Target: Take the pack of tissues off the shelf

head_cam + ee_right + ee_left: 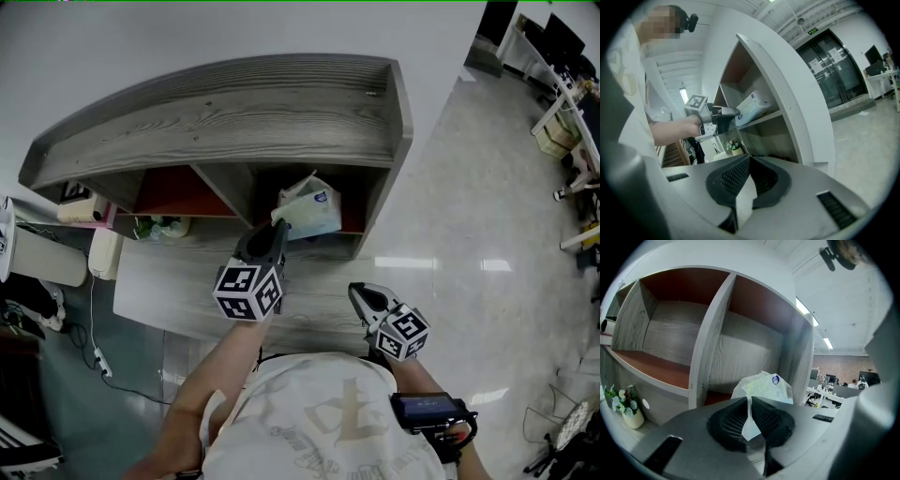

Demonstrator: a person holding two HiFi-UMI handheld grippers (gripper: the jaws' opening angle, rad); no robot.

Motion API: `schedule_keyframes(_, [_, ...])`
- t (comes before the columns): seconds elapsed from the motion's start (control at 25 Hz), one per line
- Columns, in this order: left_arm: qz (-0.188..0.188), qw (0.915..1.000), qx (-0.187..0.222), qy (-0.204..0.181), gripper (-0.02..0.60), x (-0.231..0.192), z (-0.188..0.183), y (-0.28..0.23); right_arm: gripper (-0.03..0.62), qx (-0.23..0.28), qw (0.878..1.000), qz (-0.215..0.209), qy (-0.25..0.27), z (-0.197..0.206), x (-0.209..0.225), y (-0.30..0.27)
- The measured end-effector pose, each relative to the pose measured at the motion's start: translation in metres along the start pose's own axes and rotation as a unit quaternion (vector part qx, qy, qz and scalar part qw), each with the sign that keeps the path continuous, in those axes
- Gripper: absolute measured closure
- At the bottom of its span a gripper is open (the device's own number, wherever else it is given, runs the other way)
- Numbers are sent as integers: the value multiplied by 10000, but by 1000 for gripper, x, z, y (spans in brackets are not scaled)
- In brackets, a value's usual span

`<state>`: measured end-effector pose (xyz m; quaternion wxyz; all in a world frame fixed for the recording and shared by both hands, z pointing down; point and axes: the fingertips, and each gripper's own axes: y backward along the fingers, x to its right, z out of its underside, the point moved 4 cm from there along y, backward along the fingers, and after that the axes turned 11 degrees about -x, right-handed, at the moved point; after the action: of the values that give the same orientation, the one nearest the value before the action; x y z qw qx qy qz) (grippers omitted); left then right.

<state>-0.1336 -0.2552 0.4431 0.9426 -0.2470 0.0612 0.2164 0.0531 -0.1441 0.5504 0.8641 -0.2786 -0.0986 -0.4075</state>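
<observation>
The left tongs (273, 231) reach forward at the end of an outstretched, bare left forearm (230, 361). They point a little below level, with the marker cube facing up. Their jaws are drawn nearly together, and the tips pinch the near edge of the pack of tissues (764, 385). The right tongs (362, 293) sit to the right of the left tongs and behind them. The right forearm (419, 375) keeps them close to the body, jaws closed together with nothing between them.

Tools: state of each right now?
Left tool: closed on the pack, pinching its wrapper edge.
Right tool: closed, holding nothing.
</observation>
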Motion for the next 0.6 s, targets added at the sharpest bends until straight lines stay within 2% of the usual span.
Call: schedule_keyframes(0.6, [102, 9996, 219, -154, 545, 7, -2, 19, 589, 20, 9999, 12, 101, -1, -9, 4])
